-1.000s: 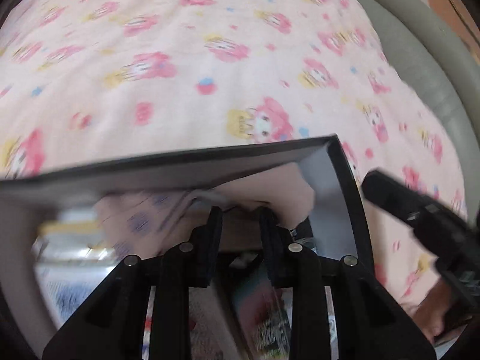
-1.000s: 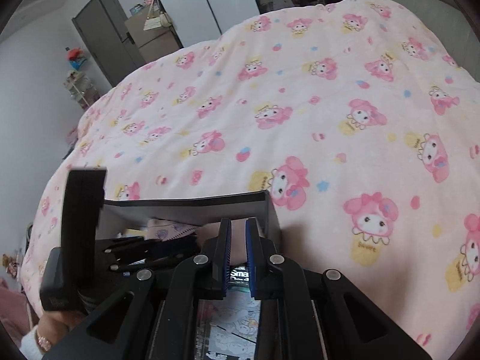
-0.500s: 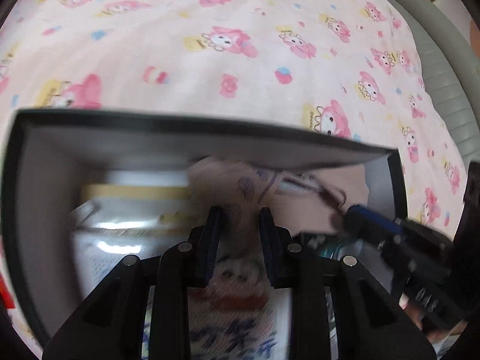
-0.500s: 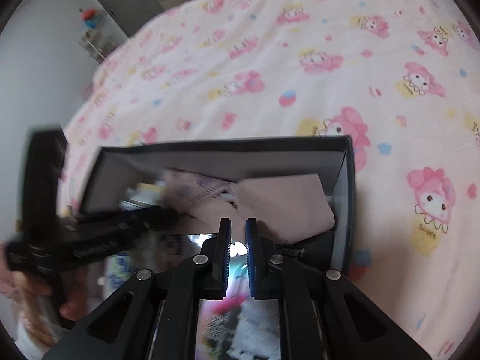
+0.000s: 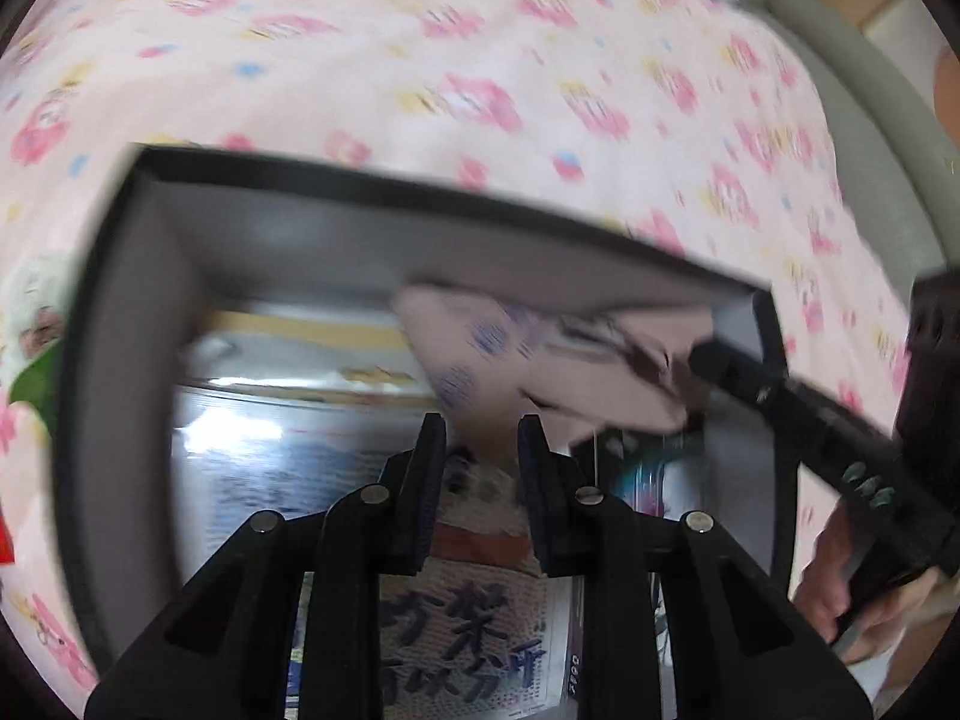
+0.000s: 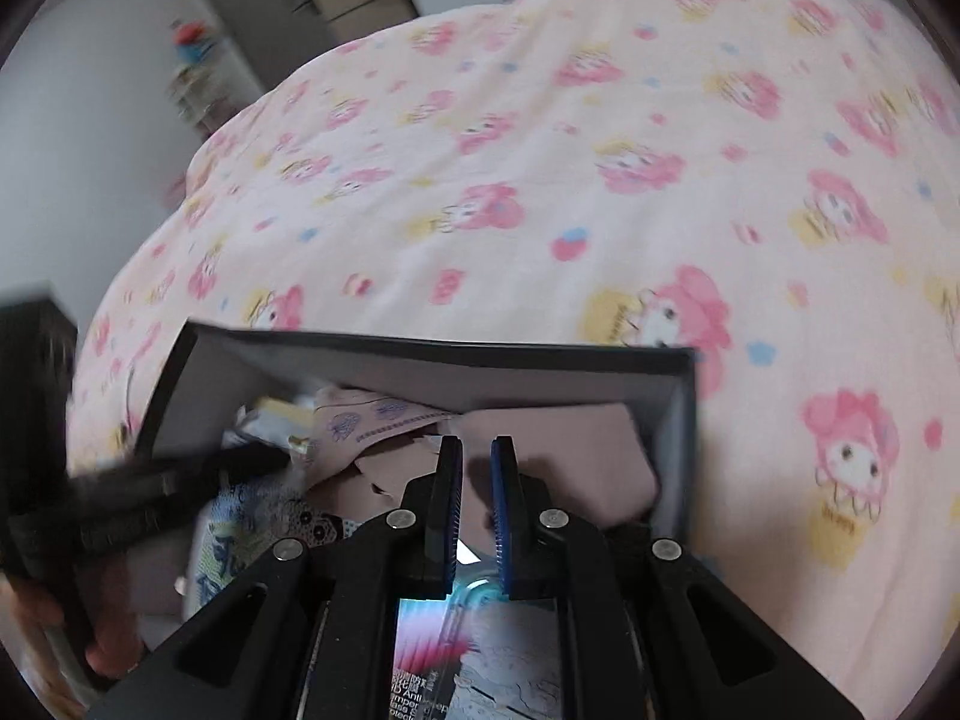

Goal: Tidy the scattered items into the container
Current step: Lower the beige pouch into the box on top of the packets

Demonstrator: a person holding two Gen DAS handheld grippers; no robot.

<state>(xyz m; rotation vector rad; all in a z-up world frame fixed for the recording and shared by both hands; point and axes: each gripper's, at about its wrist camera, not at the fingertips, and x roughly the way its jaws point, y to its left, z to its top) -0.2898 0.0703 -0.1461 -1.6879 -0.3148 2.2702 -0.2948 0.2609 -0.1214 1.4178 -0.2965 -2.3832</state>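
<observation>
Right wrist view: right claw (image 6: 477,450) clenched, empty, above the grey box (image 6: 684,420); left claw (image 5: 480,429) parted, empty.

Left tool (image 5: 480,438) swung from the box's (image 5: 420,228) far right corner to above its middle, over a printed packet (image 5: 474,660); more of the box's floor and left wall now seen. Right tool (image 6: 477,462) moved from the near edge lower into the box, over the beige cloth (image 6: 576,450)
</observation>
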